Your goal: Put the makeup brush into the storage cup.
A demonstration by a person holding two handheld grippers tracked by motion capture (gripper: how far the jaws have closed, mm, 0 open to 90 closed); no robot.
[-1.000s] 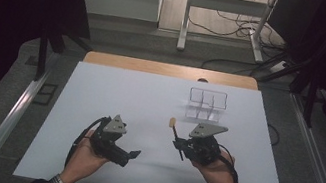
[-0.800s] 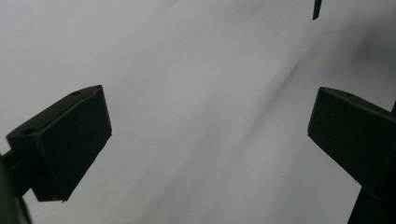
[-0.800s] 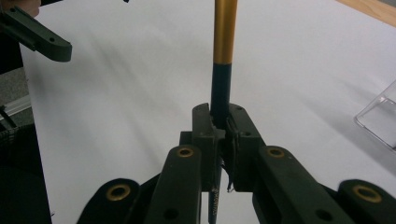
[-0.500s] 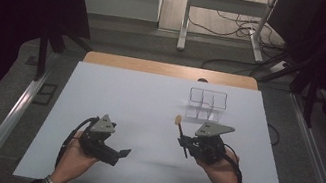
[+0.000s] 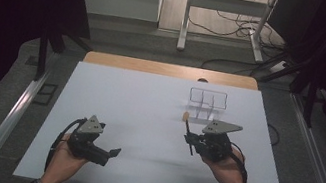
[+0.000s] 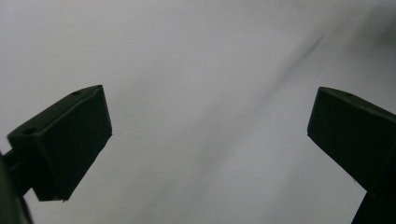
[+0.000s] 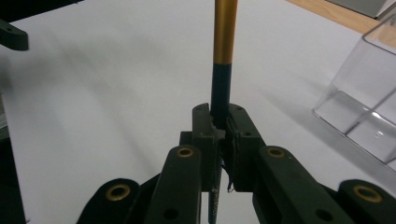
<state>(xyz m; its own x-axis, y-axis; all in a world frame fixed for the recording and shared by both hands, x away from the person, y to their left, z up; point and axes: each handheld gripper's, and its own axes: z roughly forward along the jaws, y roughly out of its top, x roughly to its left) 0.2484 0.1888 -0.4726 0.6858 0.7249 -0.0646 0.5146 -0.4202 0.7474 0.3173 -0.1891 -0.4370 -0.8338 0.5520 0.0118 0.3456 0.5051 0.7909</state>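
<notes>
My right gripper (image 5: 189,138) is shut on a slim pen (image 5: 187,126) with a black barrel and a gold end. It holds the pen above the white table (image 5: 147,114), with the gold end pointing toward a clear plastic organizer (image 5: 207,101) just beyond. In the right gripper view the pen (image 7: 223,42) rises straight out of the closed jaws of my right gripper (image 7: 219,125), and the organizer (image 7: 369,93) stands at the right. My left gripper (image 5: 109,153) hovers low over the near left of the table. The left gripper view shows my left gripper (image 6: 210,135) with jaws wide apart and nothing between them.
A wooden strip (image 5: 170,70) runs along the table's far edge. Metal rails (image 5: 9,115) flank the table on both sides. Beyond it are desk legs (image 5: 185,19) and cables on the floor. One jaw of the left gripper (image 7: 11,35) shows at the upper left of the right gripper view.
My left hand has slid left and toward the near edge with its gripper open. The pen's gold end has swung slightly right, closer to the organizer.
</notes>
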